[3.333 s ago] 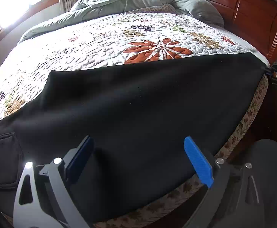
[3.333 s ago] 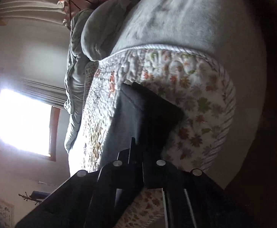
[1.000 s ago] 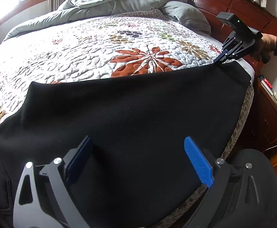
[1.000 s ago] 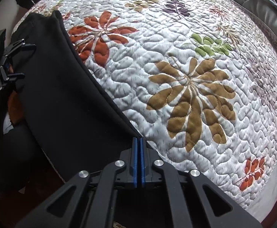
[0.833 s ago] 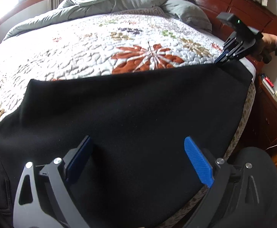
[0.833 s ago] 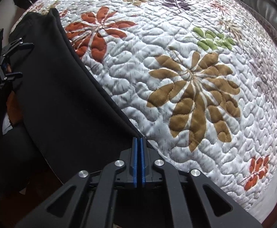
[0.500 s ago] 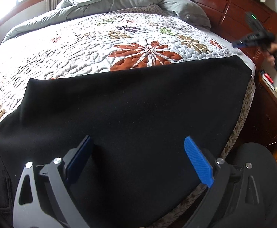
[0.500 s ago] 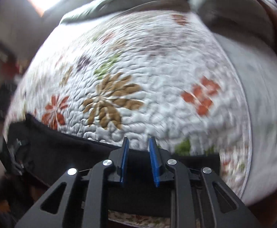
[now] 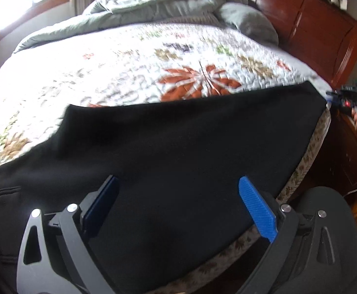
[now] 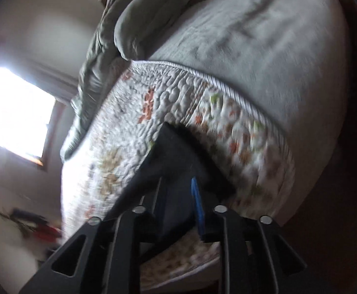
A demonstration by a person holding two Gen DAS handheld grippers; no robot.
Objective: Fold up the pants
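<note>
Black pants lie flat across the near edge of a bed, waist and pocket at the left, leg ends at the right. My left gripper is open and empty, hovering over the middle of the pants. My right gripper is open, its blue fingers either side of the leg-end corner at the bed's right edge; the view is rolled sideways and blurred. It also shows in the left wrist view, just beside the far right corner of the pants.
The bed has a white floral quilt, a grey duvet piled at the far side, and a red wooden headboard. A dark nightstand stands at the right. A bright window lights the room.
My right gripper let go of the far leg corner, opened, and swung down to the bed's right edge at the leg ends. My left gripper stayed open, shifting slightly.
</note>
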